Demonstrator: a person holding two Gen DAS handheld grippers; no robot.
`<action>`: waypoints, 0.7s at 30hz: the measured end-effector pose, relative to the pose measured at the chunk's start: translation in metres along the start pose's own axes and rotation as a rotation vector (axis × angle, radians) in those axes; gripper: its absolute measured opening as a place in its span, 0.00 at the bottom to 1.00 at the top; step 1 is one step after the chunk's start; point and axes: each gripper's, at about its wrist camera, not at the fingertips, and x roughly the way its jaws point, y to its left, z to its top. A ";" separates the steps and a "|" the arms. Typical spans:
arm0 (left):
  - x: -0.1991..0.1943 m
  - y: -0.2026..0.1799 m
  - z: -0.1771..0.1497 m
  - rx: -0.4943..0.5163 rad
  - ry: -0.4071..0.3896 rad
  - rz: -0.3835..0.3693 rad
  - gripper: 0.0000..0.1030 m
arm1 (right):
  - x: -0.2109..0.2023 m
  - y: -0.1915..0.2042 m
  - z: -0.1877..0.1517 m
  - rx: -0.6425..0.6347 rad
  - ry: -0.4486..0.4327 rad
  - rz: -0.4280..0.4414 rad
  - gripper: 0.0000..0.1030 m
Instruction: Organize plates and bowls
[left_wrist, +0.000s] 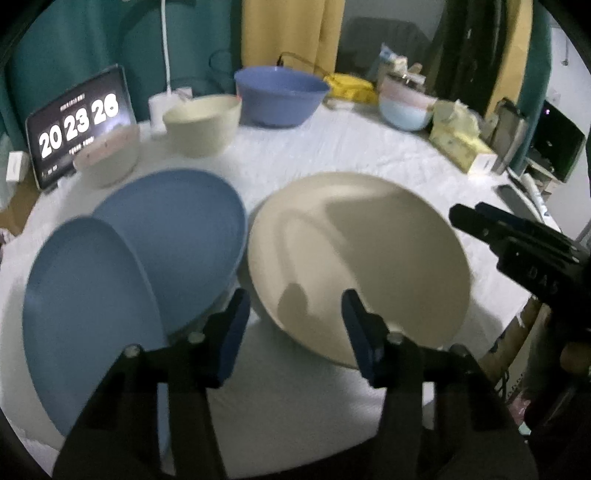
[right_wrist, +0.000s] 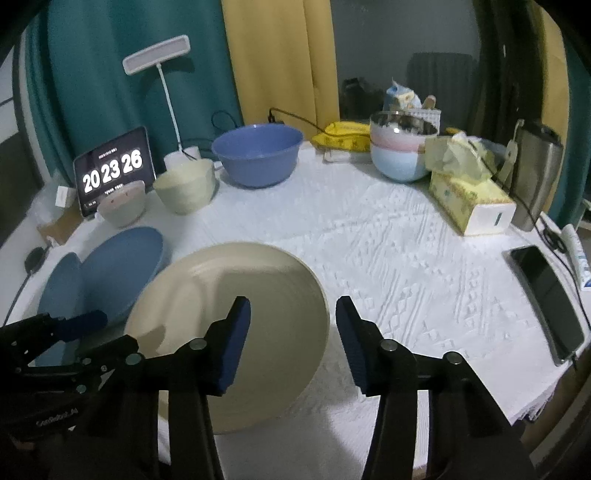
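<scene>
A cream plate (left_wrist: 354, 254) lies on the white tablecloth, also in the right wrist view (right_wrist: 236, 325). Left of it two blue plates overlap: a far one (left_wrist: 177, 243) (right_wrist: 118, 269) and a near one (left_wrist: 85, 314) (right_wrist: 59, 288) leaning on it. Behind stand a small pinkish bowl (left_wrist: 110, 158) (right_wrist: 123, 206), a cream bowl (left_wrist: 203, 123) (right_wrist: 184, 186), a large blue bowl (left_wrist: 280, 96) (right_wrist: 258, 153) and a stacked pink and light blue bowl set (left_wrist: 404, 101) (right_wrist: 400, 151). My left gripper (left_wrist: 295, 328) is open and empty over the cream plate's near edge. My right gripper (right_wrist: 293, 339) is open and empty at that plate's right edge.
A tablet clock (right_wrist: 112, 170) and a lamp (right_wrist: 159, 59) stand at the back left. A tissue box (right_wrist: 469, 199), a steel flask (right_wrist: 535, 173) and a phone (right_wrist: 546, 299) are at the right. The table edge (right_wrist: 480, 424) runs near the front right.
</scene>
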 end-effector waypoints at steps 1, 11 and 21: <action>0.003 0.000 0.000 -0.002 0.008 0.004 0.49 | 0.005 -0.002 -0.001 0.001 0.011 0.000 0.40; 0.018 0.000 0.002 -0.017 0.047 0.068 0.37 | 0.040 -0.018 -0.008 0.026 0.084 0.027 0.25; 0.030 -0.001 0.006 -0.019 0.068 0.102 0.28 | 0.057 -0.024 -0.010 0.029 0.112 0.038 0.14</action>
